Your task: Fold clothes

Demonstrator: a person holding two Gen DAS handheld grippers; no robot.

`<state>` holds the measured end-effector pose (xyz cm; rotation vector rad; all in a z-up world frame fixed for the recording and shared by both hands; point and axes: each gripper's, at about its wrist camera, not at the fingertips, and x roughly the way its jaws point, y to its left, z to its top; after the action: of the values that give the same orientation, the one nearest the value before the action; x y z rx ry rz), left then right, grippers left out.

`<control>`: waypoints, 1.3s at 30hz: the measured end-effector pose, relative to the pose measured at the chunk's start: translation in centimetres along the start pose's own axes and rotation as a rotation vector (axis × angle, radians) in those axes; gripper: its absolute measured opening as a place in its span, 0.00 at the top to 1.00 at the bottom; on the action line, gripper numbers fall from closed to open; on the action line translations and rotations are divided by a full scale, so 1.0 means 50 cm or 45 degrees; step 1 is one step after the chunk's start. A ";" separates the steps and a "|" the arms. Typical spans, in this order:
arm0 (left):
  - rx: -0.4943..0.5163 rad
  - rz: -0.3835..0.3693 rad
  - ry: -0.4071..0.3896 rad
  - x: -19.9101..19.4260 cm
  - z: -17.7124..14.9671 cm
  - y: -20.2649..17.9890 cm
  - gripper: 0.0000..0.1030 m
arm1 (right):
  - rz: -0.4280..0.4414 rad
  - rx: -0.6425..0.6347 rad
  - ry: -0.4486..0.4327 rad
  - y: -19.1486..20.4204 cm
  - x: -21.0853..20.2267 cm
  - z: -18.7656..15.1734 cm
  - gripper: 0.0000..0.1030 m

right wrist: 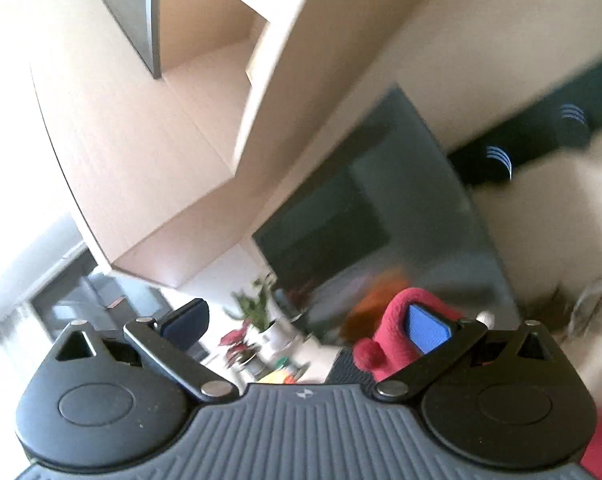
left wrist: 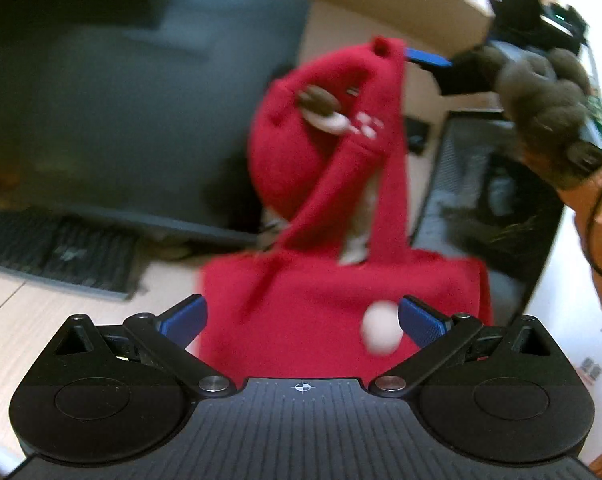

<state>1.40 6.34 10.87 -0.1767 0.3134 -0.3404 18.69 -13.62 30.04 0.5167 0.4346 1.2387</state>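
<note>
A red garment (left wrist: 333, 184) is seen hanging in the air in the left wrist view, its upper tip (left wrist: 385, 46) raised at the blue pad of the right gripper (left wrist: 427, 58), which is carried by a gloved hand (left wrist: 549, 104). The lower part of the garment spreads wide just ahead of the left gripper (left wrist: 301, 316), between its two blue pads; no contact with either pad can be confirmed. The left jaws are held wide apart and nothing is clamped.

In the right wrist view, the right gripper (right wrist: 307, 320) is also seen with its jaws spread. A fold of the red cloth (right wrist: 397, 328) is draped over and around the right-hand blue pad (right wrist: 427, 330); the other pad (right wrist: 185, 320) is bare. Whether the cloth is pinched or only hooked cannot be told.

A dark monitor (left wrist: 133, 100) and a black keyboard (left wrist: 57, 248) are noted behind and to the left of the garment, on a pale wooden desk (left wrist: 29, 320). A dark mesh basket (left wrist: 485, 184) stands to the right. Bare desk is visible to the left of the left gripper.

White marks (left wrist: 367, 124) are printed on the garment; they are too blurred to be read. Both views are motion-blurred.
</note>
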 end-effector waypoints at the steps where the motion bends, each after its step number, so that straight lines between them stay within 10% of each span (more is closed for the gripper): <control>1: 0.014 -0.041 -0.008 0.004 0.005 -0.008 0.00 | -0.013 -0.040 -0.038 0.013 -0.002 0.016 0.00; 6: 0.122 -0.158 -0.053 0.004 0.019 -0.063 0.00 | -0.045 -0.366 -0.276 0.131 -0.060 0.088 0.00; 9: 0.170 -0.171 -0.021 0.030 0.006 -0.086 0.00 | -0.246 -0.531 -0.299 0.195 -0.059 0.097 0.00; 20: 0.033 -0.125 0.208 0.039 -0.031 0.018 0.00 | -0.820 -0.848 0.573 -0.023 0.101 -0.246 0.00; 31: 0.051 0.374 0.455 0.208 0.040 0.192 0.00 | -0.855 -1.014 0.995 -0.166 0.331 -0.421 0.00; 39: 0.329 0.678 0.528 0.318 0.055 0.283 0.00 | -1.318 -1.542 0.698 -0.184 0.319 -0.461 0.00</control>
<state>20.79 14.19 5.99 0.2363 0.7026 0.1183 16.88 2.59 5.46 -1.0124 0.2557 0.4102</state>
